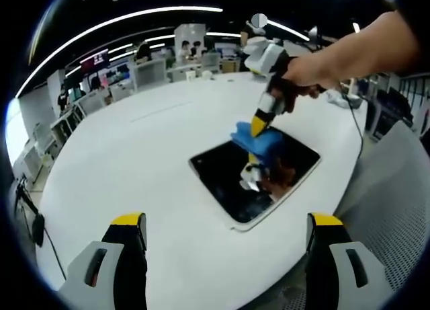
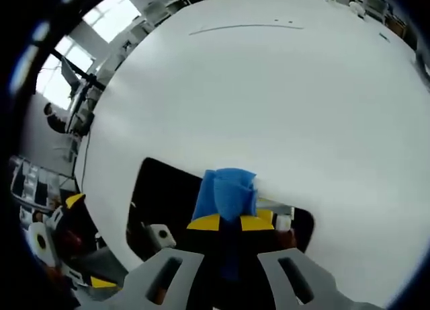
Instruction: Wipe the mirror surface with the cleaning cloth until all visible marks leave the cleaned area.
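A dark rectangular mirror (image 1: 218, 179) in a white frame lies flat on the round white table (image 1: 127, 155). In the left gripper view a hand reaches in from the upper right with my right gripper (image 1: 258, 130), shut on a blue cloth (image 1: 262, 143) that rests on the mirror's far part. My left gripper (image 1: 227, 228) stands open near the table's front edge, short of the mirror, with nothing between its fingers. In the right gripper view the blue cloth (image 2: 228, 191) sticks out of my right gripper (image 2: 231, 221) over the mirror (image 2: 158, 189). The left gripper (image 2: 87, 241) shows at the lower left.
An office with desks, screens and chairs (image 1: 148, 71) lies beyond the table's far edge. A dark cable (image 1: 359, 122) runs over the table's right side. Grey floor (image 1: 396, 189) shows to the right of the rim. The table (image 2: 269, 88) stretches wide and white beyond the mirror.
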A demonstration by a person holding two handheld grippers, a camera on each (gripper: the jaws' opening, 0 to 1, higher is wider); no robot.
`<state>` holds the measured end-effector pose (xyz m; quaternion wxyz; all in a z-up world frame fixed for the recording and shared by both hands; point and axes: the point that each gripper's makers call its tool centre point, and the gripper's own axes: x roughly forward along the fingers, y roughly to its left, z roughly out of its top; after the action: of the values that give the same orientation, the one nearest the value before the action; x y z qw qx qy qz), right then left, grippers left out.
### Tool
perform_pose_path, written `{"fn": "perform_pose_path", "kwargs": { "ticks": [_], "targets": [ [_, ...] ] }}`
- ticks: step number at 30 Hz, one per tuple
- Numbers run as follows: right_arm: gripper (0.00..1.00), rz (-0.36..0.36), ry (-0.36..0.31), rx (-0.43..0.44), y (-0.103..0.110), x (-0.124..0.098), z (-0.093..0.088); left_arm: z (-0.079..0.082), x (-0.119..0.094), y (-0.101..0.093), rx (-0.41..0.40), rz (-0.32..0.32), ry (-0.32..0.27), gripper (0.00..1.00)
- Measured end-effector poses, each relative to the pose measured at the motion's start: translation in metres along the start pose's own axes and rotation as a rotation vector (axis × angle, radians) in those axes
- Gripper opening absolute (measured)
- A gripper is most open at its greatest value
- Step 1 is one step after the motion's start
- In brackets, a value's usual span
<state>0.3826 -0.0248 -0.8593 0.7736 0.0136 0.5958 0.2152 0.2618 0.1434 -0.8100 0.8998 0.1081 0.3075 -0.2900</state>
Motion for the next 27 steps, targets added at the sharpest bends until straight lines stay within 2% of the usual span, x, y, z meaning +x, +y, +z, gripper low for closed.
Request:
{"fn": "perform_pose_path", "kwargs": {
  "ticks": [27],
  "targets": [
    [0.02,0.01,-0.015,0.003,0.017,-0.011,-0.043,0.001,-0.002,0.0,0.025,0.004,-0.003,0.99]
  ]
}}
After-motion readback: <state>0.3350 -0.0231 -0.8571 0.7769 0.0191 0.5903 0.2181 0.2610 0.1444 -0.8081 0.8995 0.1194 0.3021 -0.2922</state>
